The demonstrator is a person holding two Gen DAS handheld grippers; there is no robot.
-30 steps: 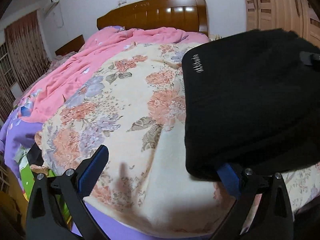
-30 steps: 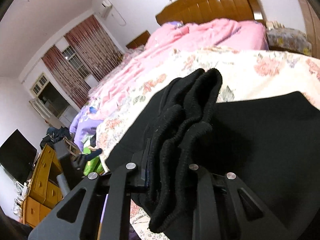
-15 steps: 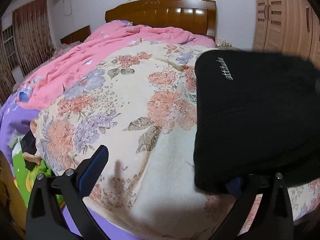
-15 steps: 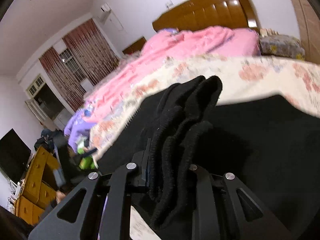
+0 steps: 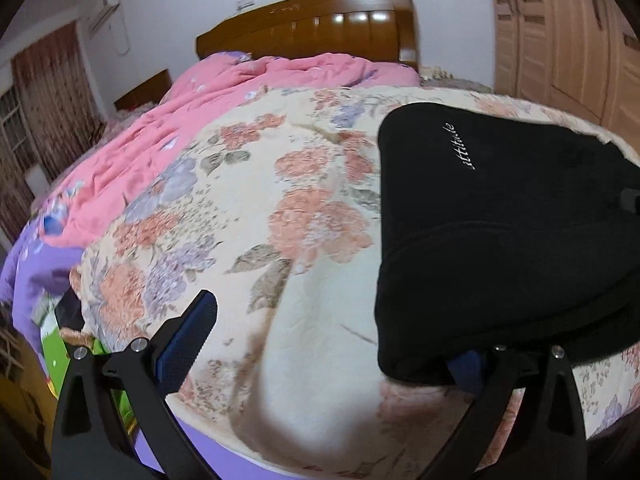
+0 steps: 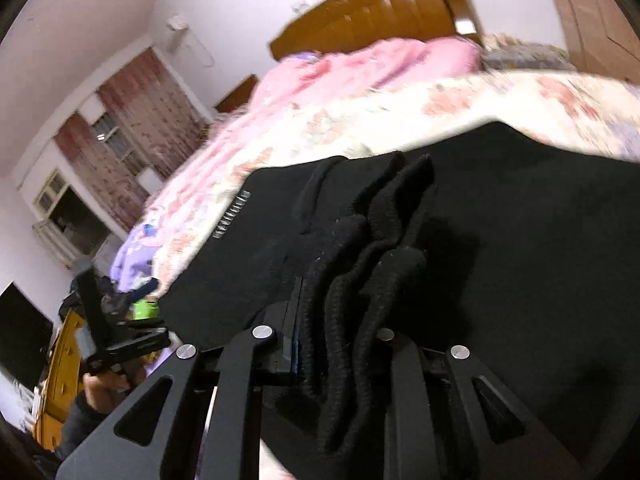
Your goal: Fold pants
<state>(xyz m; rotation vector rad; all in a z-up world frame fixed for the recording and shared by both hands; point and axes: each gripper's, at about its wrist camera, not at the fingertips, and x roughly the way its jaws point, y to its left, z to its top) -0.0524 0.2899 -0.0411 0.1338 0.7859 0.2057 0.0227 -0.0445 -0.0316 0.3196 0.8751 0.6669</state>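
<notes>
My right gripper (image 6: 340, 340) is clamped on a thick bunch of ribbed black fabric, an edge of the black pants (image 6: 520, 260). The rest of the pants spreads flat ahead of it over the floral blanket (image 6: 460, 104). My left gripper (image 5: 328, 344) has its jaws wide apart. Its left finger (image 5: 188, 336) hangs free above the blanket (image 5: 280, 220), while its right finger is tucked under the near edge of the pants (image 5: 500, 240), which lie folded on the right side of the bed with pale lettering (image 5: 460, 148) on top. A pink quilt (image 5: 224, 96) and wooden headboard (image 5: 320, 24) lie beyond.
</notes>
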